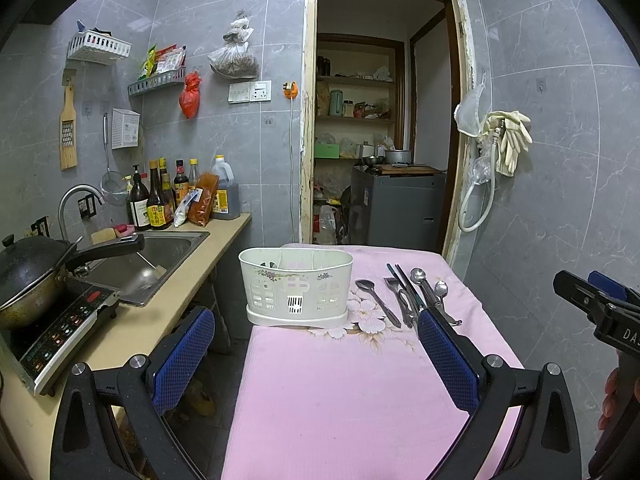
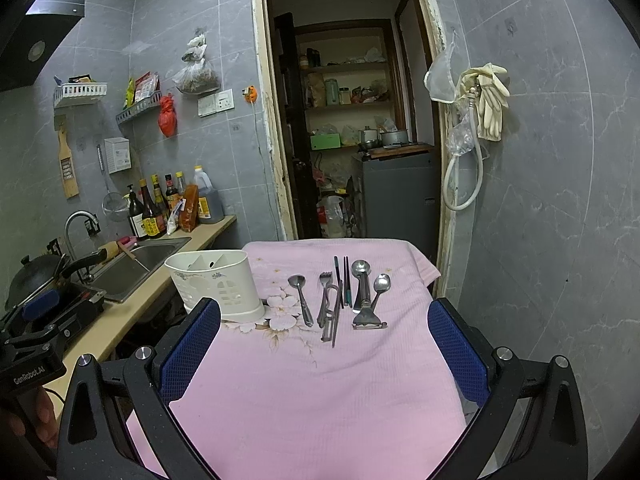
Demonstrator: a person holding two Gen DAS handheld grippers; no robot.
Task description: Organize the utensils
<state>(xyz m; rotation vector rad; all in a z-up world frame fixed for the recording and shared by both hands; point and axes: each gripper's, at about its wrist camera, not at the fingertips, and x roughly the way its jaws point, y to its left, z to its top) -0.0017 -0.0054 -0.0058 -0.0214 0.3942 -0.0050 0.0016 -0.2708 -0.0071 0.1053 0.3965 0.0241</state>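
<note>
Left tool (image 1: pixel 316 354): hanging wide open over the pink desk (image 1: pixel 340 392), holding nothing.
Right tool (image 2: pixel 324 346): also hanging wide open, holding nothing.
Utensils: spoon (image 2: pixel 301 296), fork (image 2: pixel 325 292), chopsticks (image 2: pixel 343 280) and peeler (image 2: pixel 366 304) are lying side by side.
Holder (image 2: pixel 216 284): white, standing left of them.

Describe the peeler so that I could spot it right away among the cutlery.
Find the pink cloth on the table, then the row of metal utensils to the right of the white holder. The peeler lies at the near right end of the row, and it alone ends in a wide flat crossbar, not a bowl or prongs.
</note>
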